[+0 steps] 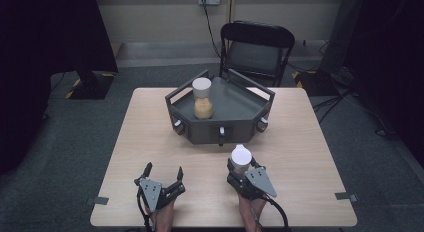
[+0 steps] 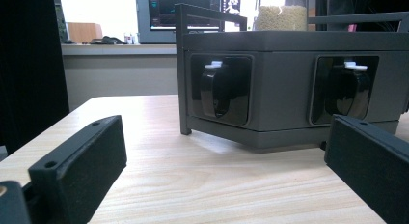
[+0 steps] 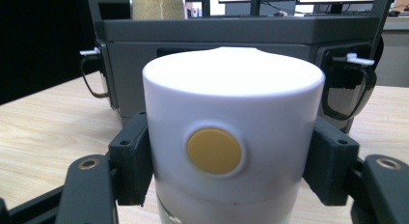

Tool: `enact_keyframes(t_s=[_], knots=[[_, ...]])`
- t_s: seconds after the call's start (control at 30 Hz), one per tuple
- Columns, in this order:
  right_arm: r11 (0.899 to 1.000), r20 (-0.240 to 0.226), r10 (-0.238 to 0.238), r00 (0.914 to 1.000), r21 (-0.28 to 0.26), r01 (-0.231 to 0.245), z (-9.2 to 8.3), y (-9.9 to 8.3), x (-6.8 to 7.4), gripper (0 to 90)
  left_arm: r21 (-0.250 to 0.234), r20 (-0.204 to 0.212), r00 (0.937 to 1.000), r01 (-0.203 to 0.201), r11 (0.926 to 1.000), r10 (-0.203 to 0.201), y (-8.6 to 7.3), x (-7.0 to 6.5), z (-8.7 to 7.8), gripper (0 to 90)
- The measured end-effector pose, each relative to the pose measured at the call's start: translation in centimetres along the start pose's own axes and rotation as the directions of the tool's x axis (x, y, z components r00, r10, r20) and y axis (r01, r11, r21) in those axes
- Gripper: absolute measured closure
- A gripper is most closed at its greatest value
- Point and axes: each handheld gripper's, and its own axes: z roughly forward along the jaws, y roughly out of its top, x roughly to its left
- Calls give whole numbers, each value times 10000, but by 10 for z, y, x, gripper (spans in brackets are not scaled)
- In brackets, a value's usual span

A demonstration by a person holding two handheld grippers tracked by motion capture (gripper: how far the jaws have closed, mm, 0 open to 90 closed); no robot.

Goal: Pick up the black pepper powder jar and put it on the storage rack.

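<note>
Held jar [image 3: 233, 137]: white lid, just in front of the tray [image 1: 235, 104], pinched by the right gripper [image 1: 244, 178].
Second jar [image 1: 202, 98]: standing in the tray, grain-filled.
Left gripper [image 1: 162, 171]: jaws spread, holding nothing, left of the held jar, well short of the tray.

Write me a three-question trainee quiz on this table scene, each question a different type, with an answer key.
1. True or false: the left gripper is clamped on a jar.
2. Multiple choice: where does the jar of grain stand? A) on the bare table B) inside the grey tray C) on the chair
3. Fill in: the right gripper is shut on a jar with a ____ lid.

Key: 1 false; 2 B; 3 white.
</note>
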Motion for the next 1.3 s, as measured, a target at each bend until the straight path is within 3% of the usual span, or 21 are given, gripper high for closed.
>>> enact_keyframes(t_s=[0.57, 1.3], knots=[[9993, -491, -360, 9981, 13, 361, -3, 13, 0, 305, -1, 0, 10000, -2, 10000, 2, 0, 0, 0, 4], [9990, -1083, -359, 9935, 236, 387, 1, 44, -11, 305, 1, 0, 10000, -6, 10000, 6, 0, 0, 0, 4]])
